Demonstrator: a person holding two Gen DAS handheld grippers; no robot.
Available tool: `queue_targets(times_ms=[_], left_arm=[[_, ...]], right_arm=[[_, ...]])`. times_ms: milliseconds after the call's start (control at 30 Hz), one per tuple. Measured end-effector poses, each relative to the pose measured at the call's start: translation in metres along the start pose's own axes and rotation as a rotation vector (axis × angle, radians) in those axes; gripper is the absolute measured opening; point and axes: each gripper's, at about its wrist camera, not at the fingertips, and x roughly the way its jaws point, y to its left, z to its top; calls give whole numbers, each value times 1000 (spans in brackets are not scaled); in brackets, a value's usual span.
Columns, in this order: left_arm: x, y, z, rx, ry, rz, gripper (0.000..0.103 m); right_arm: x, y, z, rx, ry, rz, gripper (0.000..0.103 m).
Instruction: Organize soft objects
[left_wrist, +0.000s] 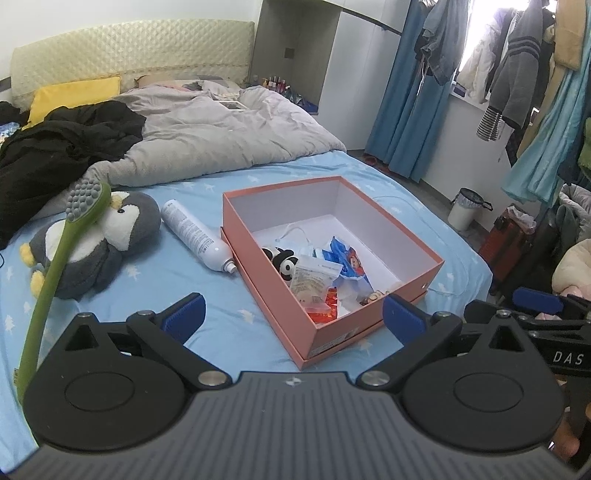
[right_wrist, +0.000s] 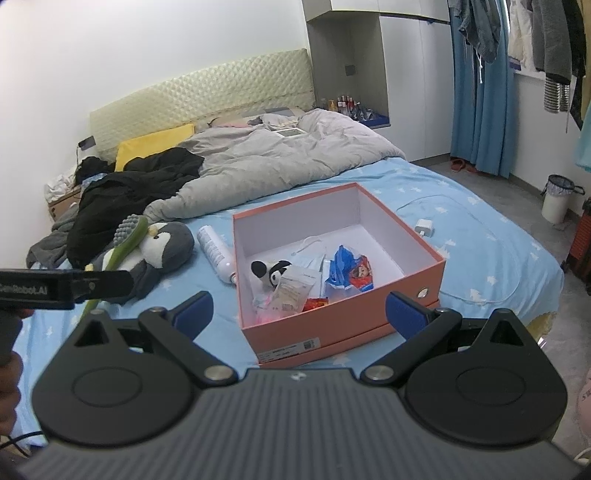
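An open pink box (left_wrist: 391, 328) (right_wrist: 406, 306) sits on the blue star sheet, holding a small panda plush (left_wrist: 284, 260) (right_wrist: 271, 271), snack packets and a face mask. A grey penguin plush (left_wrist: 103, 236) (right_wrist: 166, 247) lies left of it, with a green long-handled brush (left_wrist: 55, 254) (right_wrist: 127, 240) standing in front of it. A white spray bottle (left_wrist: 195, 232) (right_wrist: 216, 251) lies between penguin and box. My left gripper (left_wrist: 293, 319) is open and empty, just short of the box. My right gripper (right_wrist: 299, 312) is open and empty over the box's near wall.
A grey duvet (left_wrist: 221, 136), black clothes (left_wrist: 55, 147) and a yellow pillow (left_wrist: 74, 96) cover the far half of the bed. A white charger (right_wrist: 424, 226) lies right of the box. Hanging clothes, blue curtains and a white bin (left_wrist: 467, 208) stand to the right.
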Motion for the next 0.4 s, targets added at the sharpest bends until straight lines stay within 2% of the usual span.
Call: queue_targets(times_ms=[400], left_arm=[[-1,1,-1,-2,-10,-7,103]], right_arm=[[1,2,-2,2,5,9,102]])
